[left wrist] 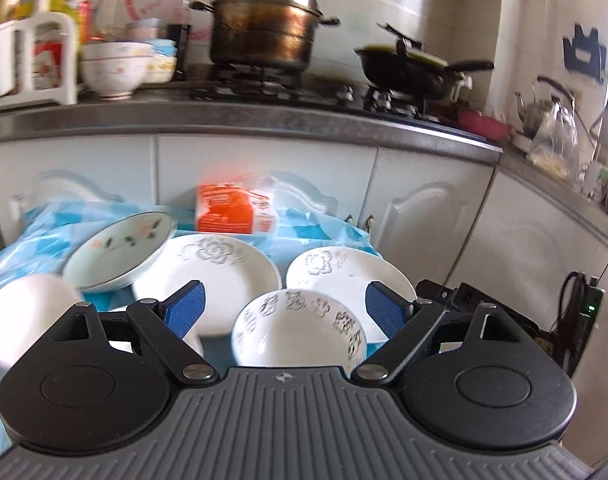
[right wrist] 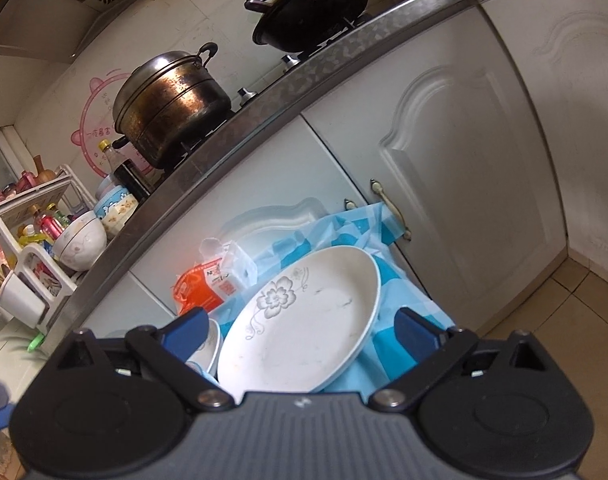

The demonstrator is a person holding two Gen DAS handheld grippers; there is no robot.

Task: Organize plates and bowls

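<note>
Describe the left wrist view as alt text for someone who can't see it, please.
An open claw hovers over a patterned white bowl among white flowered plates on a blue-and-white checked cloth. Behind it, white cabinets carry a counter with a large steel pot and a black wok on the stove.

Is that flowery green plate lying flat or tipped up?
Tipped. In the left wrist view the green plate leans at a slant, its lower edge resting on the white plate beside it.

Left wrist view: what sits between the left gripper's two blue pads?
In the left wrist view, a patterned white bowl sits between the open left gripper's pads, untouched.
</note>
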